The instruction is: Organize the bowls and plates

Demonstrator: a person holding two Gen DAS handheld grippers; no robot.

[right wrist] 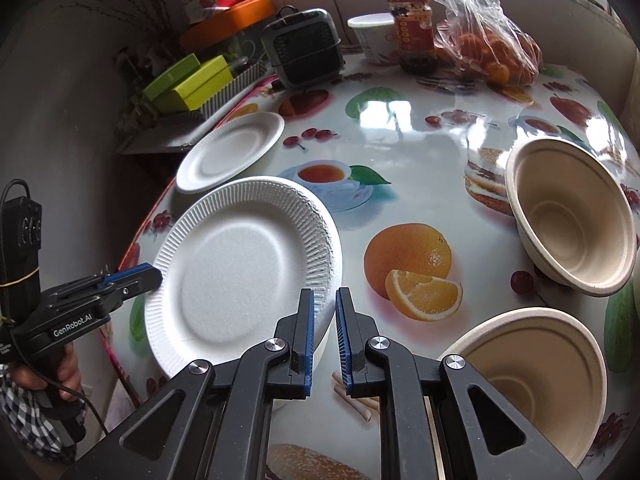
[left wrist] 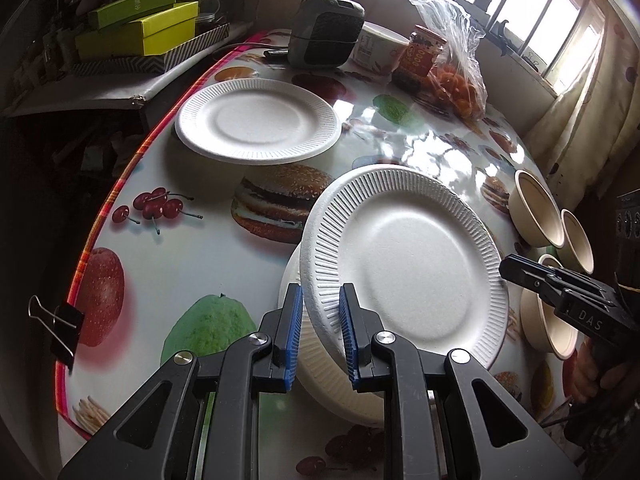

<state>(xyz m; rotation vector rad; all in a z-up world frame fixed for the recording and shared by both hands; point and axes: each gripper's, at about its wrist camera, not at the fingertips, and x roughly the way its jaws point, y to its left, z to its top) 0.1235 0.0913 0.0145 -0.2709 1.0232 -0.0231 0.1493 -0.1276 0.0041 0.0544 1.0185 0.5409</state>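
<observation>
A white foam plate (left wrist: 412, 268) lies tilted on top of another white plate (left wrist: 340, 384) near the table's front. My left gripper (left wrist: 320, 304) has its blue pads on either side of the tilted plate's near rim, with a gap showing; the same plate shows in the right wrist view (right wrist: 232, 276) with the left gripper (right wrist: 140, 274) at its rim. A third white plate (left wrist: 258, 120) lies flat at the far left edge. My right gripper (right wrist: 324, 304) is nearly closed and empty beside the stack. Several beige bowls (right wrist: 572, 216) (right wrist: 536, 380) stand on the right.
A fruit-print tablecloth (left wrist: 192, 264) covers the table. At the back stand a grey heater (left wrist: 326, 26), a white cup (left wrist: 378, 50), a jar (left wrist: 426, 54) and a bag of oranges (left wrist: 456, 84). Green boxes (left wrist: 140, 28) sit on a shelf to the left. A binder clip (left wrist: 60, 324) grips the table edge.
</observation>
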